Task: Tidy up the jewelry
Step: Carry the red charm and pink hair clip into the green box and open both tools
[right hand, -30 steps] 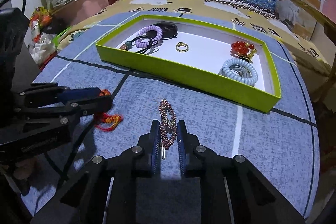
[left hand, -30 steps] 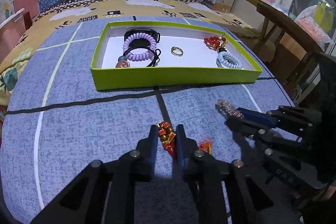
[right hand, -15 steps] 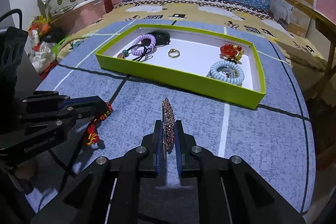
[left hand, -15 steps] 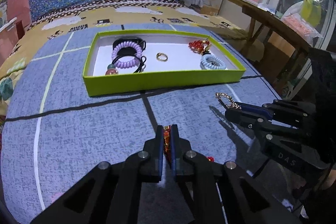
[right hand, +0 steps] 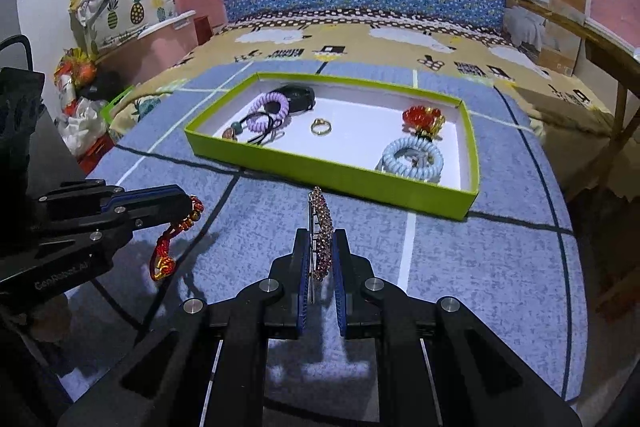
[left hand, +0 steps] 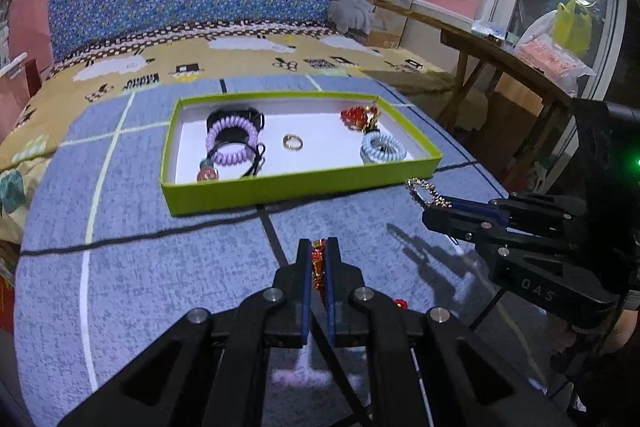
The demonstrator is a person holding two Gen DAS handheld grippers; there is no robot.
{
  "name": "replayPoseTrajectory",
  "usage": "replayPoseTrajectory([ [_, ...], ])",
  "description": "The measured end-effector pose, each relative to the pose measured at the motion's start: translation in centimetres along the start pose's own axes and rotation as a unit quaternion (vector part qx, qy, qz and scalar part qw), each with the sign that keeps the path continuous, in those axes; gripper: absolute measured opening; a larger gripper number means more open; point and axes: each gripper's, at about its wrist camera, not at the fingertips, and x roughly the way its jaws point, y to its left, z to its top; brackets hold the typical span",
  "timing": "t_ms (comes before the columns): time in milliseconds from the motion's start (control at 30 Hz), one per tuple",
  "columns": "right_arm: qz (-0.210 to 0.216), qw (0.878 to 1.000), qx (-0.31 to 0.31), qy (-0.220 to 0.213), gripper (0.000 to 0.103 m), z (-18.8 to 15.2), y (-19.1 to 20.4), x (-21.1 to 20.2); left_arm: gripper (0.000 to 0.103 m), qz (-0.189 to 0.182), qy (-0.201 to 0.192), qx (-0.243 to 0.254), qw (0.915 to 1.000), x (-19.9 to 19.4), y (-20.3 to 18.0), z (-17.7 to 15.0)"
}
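Observation:
A green tray [left hand: 248, 193] [right hand: 328, 173] sits on the blue mat, holding a purple coil band [left hand: 231, 141], a gold ring [left hand: 292, 142], a red bead piece [left hand: 358, 115] and a pale blue coil band [left hand: 382, 151]. My left gripper [left hand: 318, 261] is shut on a red and gold beaded bracelet [right hand: 176, 239], held above the mat in front of the tray. My right gripper [right hand: 321, 251] is shut on a rhinestone hair clip [right hand: 321, 227], also lifted; the right gripper also shows in the left wrist view [left hand: 440, 205].
The mat [left hand: 160, 287] lies on a bed with a patterned sheet [left hand: 240, 55]. A wooden table [left hand: 500, 67] stands to the right, a cardboard box [left hand: 376, 3] at the back. Bags [right hand: 120, 7] are piled on the left.
Both grippers closed on their pieces and lifted them off the mat. The bracelet now dangles from the left gripper; the clip stands upright in the right one.

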Motion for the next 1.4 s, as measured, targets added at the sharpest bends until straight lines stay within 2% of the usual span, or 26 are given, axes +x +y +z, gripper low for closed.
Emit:
replayPoseTrajectory([
  [567, 0.007, 1.0, 0.016, -0.018, 0.011, 2.8, -1.5, 0.4, 0.006, 0.015, -0.033, 0.007, 0.9993, 0.5, 1.6, 4.4],
  [1000, 0.002, 1.0, 0.02, -0.013, 0.011, 6.3, -3.5, 3.6, 0.006, 0.029, -0.026, 0.025, 0.9989, 5.6, 2.6, 9.3],
  [1400, -0.004, 1.0, 0.028, 0.008, 0.011, 8.6, -5.6, 8.0, 0.006, 0.031, 0.001, 0.029, 0.9991, 11.1, 2.7, 11.5],
])
